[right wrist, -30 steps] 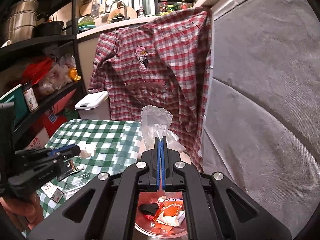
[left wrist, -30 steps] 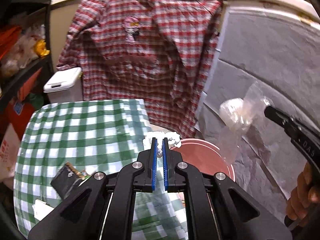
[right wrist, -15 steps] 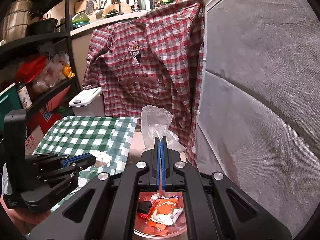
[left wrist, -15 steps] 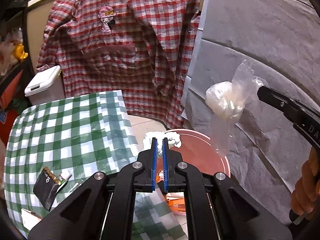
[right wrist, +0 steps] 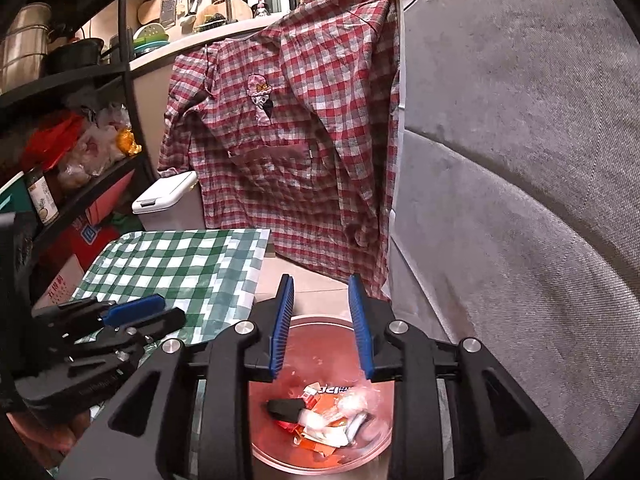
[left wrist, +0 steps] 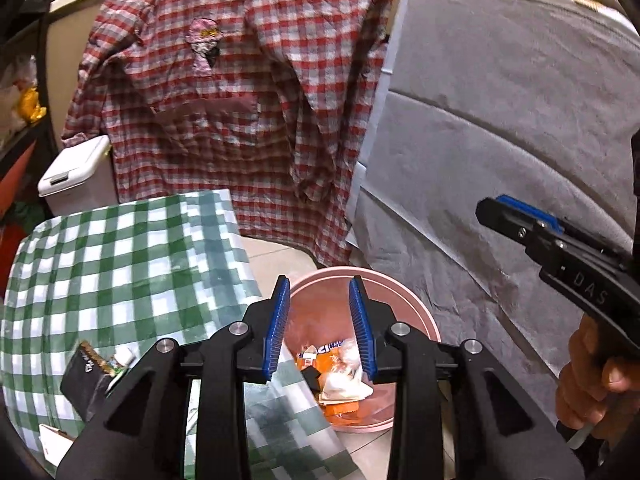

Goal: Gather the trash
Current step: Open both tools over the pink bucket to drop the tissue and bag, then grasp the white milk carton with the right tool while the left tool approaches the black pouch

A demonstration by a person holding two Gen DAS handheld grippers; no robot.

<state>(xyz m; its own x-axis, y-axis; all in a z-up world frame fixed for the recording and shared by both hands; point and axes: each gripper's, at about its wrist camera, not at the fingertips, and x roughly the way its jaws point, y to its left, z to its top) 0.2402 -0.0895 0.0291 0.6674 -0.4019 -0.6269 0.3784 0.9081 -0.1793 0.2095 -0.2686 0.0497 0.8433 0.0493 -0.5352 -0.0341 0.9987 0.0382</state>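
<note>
Both grippers are poised above the pink bin [left wrist: 404,312], which stands on the pale floor just right of the table with the green-checked cloth [left wrist: 120,264]. Left gripper [left wrist: 320,326]: jaws opening, standing moderately apart, nothing between the blue pads; through the gap the bin's contents are visible. Right gripper [right wrist: 321,324]: jaws likewise opening, a similar moderate gap, nothing held; in the left wrist view it enters from the right edge, with a hand [left wrist: 596,376] wrapped around its grip. Trash [right wrist: 324,412] lies in the bottom of the bin: orange and white wrappers, a black piece, and a whitish wad in clear plastic [right wrist: 358,400] at the right side of the heap; that wad is blurred, so I cannot tell whether it has come to rest. Uncollected items lie on the cloth at the near left: a dark wrapper [left wrist: 86,376] and, at the near edge, a white card [left wrist: 54,442]. At the far side, a red plaid shirt [left wrist: 240,92] hangs from a counter edge, with a white lidded bin [left wrist: 74,172] to its left and a grey padded panel [left wrist: 500,140] to the right.
</note>
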